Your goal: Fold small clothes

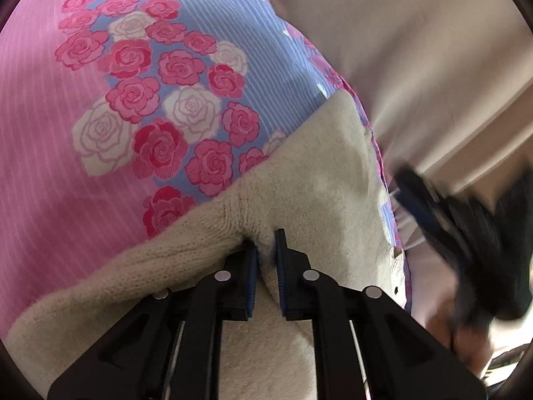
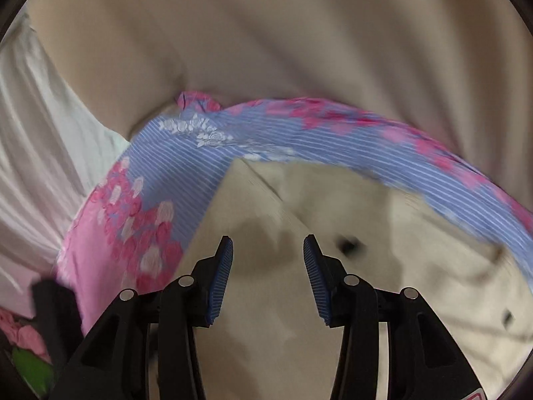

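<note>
On top of the rose-printed pink-and-blue sheet (image 1: 140,106), left gripper (image 1: 265,250) pinches the fuzzy cream knit garment (image 1: 316,153); right gripper (image 2: 268,250) hovers wide open over it. Mid-fold I reckon, next grab the opposite edge.

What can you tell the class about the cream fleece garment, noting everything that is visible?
The cream fleece garment is fuzzy and off-white, with a stitched seam ridge and small dark dots near one edge. It lies spread over the rose-print sheet, partly bunched. The left claw is shut on a raised fold of it. In the right wrist view the right claw hangs open above it; contact cannot be told. Blur hides finer detail there.
</note>
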Tool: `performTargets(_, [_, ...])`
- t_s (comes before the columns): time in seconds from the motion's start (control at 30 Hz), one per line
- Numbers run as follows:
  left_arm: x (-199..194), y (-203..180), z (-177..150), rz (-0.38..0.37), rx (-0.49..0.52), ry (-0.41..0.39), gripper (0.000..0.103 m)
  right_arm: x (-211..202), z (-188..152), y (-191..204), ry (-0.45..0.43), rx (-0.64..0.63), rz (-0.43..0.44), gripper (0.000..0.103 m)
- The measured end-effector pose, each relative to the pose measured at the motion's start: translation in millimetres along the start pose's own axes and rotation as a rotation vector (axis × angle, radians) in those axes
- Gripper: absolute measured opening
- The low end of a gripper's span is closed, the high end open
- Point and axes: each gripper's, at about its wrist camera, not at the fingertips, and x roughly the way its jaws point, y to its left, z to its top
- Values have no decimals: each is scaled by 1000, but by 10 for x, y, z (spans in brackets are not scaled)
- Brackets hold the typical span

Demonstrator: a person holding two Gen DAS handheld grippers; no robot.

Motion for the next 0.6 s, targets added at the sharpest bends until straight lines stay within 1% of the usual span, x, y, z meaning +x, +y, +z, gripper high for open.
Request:
performTargets(0.03, [3, 3, -3, -2, 9, 1, 10, 174, 98, 44, 24, -5, -3, 44])
performTargets(0.1, [22, -8, 5, -8, 16, 3, 10, 373, 186, 103, 48, -16, -24, 43])
performTargets(0.13, [25, -1, 9, -13, 16, 4, 10, 449, 211, 108, 59, -17, -19, 38])
performTargets(0.17, [31, 7, 16, -20, 11, 6, 10, 476, 228, 113, 65, -23, -5, 5])
performTargets(0.2, [34, 17, 22, -26, 8, 9, 10, 474, 245, 110, 66, -29, 16, 3])
performTargets(0.3, [45, 38, 54, -41, 0, 26, 10, 204, 230, 58, -55, 2, 42, 2])
performTargets(0.33, [49, 50, 58, -46, -3, 30, 10, 48, 169, -68, -104, 51, 48, 2])
performTargets(0.37, [51, 56, 58, -49, -2, 32, 10, 33, 119, -175, -121, 95, 52, 2])
performTargets(0.4, [61, 53, 57, -47, 3, 30, 10, 97, 86, -246, -114, 121, 49, 2])
performTargets(0.43, [71, 46, 51, -42, 9, 25, 10, 238, 38, -320, -80, 133, 35, 3])
performTargets(0.5, [67, 26, 31, -28, 17, 17, 10, 453, -26, -300, 4, 67, -5, 5])
performTargets(0.53, [66, 14, 26, -22, 17, 16, 10, 433, -33, -277, 4, 50, -15, 9])
performTargets(0.57, [63, 15, 23, -21, 14, 16, 10, 281, -29, -257, -39, 51, -1, 10])
performTargets(0.6, [68, 16, 28, -22, 12, 18, 10, 98, -32, -266, -93, 67, 8, 18])
